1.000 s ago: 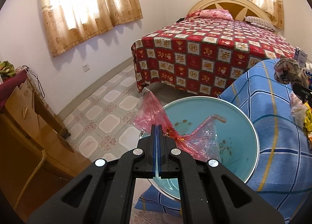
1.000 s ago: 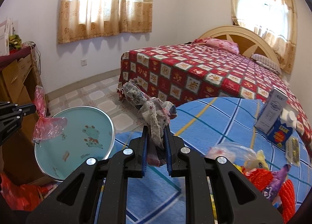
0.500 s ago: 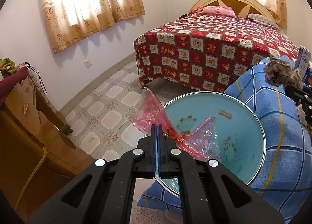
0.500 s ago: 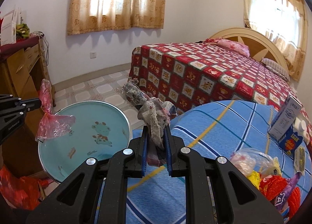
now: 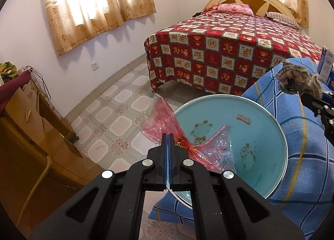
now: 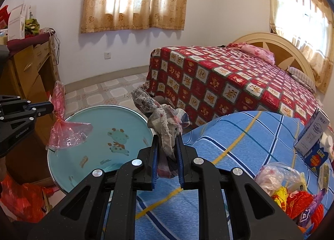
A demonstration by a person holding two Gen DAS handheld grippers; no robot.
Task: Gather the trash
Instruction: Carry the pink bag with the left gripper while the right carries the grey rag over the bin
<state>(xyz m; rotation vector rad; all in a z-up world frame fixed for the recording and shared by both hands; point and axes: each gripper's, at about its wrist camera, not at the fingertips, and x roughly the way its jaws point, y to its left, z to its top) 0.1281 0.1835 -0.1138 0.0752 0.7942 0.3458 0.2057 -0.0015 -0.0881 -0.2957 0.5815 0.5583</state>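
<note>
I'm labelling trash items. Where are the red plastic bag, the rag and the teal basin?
red plastic bag (image 5: pixel 165 118), left wrist view, upper flap
rag (image 6: pixel 165 121), right wrist view, bunched middle
teal basin (image 6: pixel 98 120), right wrist view, bare inner wall

A crumpled pink plastic bag, translucent and knotted at its middle, hangs over the rim of a round teal basin. A frayed, wadded checked rag is held upright above the basin's edge.

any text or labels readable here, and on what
Basin: orange logo, upside down, perhaps "jeeb", unsure.
White carton: print too blurred to read.
Blue box: yellow lettering, blurred.
Left gripper: small print on its side, too small.
White papers on the dresser: unreadable.
</note>
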